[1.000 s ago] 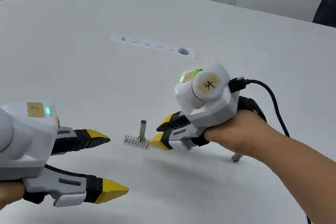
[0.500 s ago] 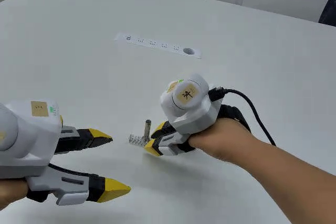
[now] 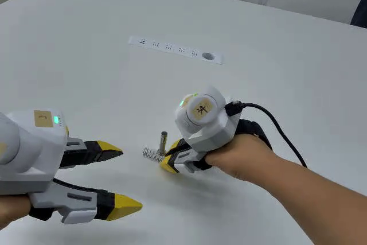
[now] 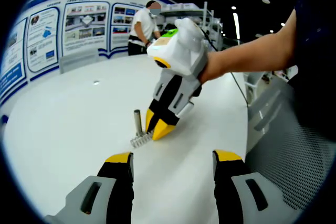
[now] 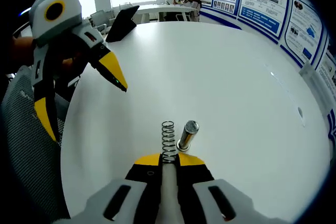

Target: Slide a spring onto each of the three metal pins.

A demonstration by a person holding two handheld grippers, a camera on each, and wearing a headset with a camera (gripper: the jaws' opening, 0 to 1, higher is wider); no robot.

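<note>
Right gripper (image 3: pixel 169 164) has tipped down, jaws pinched on the small coiled steel spring (image 5: pixel 168 139) lying on the white table (image 3: pixel 86 55) at 9 o'clock of the short upright metal pin (image 5: pixel 186 135). Left gripper (image 3: pixel 131 178) hangs with jaws wide apart. I'd lift, stand it vertical, centre over the pin.

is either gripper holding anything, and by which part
The right gripper pinches the spring by one end. The left gripper is open and holds nothing.
</note>
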